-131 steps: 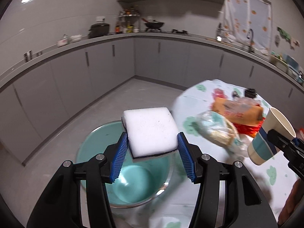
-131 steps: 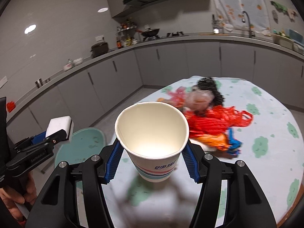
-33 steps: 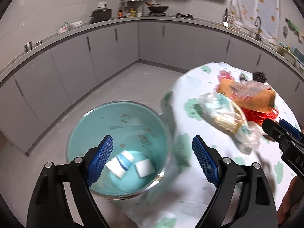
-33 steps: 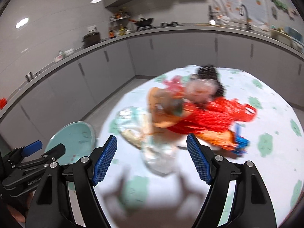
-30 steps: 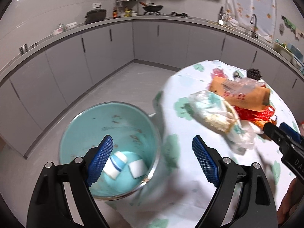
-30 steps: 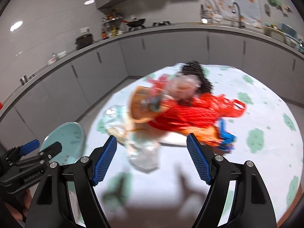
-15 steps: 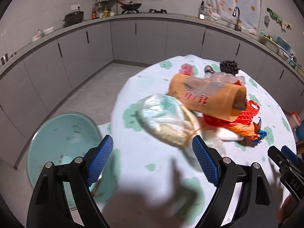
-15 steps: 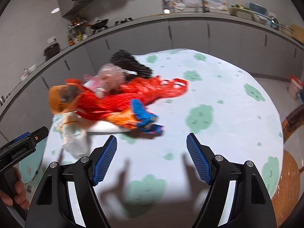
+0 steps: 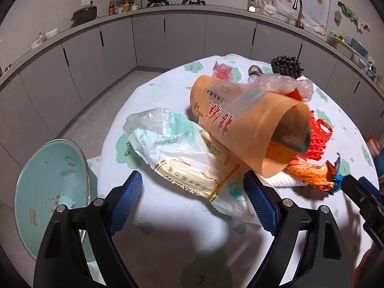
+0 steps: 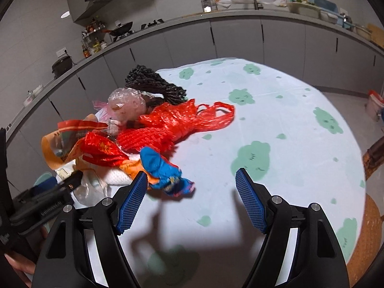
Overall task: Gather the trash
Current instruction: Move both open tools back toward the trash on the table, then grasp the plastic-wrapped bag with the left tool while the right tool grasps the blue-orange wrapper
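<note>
Since sponge and cup went into the bin (image 9: 51, 182); left claw (image 9: 193, 205), right claw (image 10: 190, 202) wide, empty | both swung back to the tabletop (image 10: 288, 124) trash pile (image 10: 168, 124).

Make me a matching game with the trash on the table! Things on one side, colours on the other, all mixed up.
Things:
1. mesh bag
2. rolled paper bag
3. scrunched wrapper
4. trash bin

Colours:
A. mint green
B. blue
C. red
D. orange-tan

Pairs: 1-C, 2-D, 3-B, 4-A
</note>
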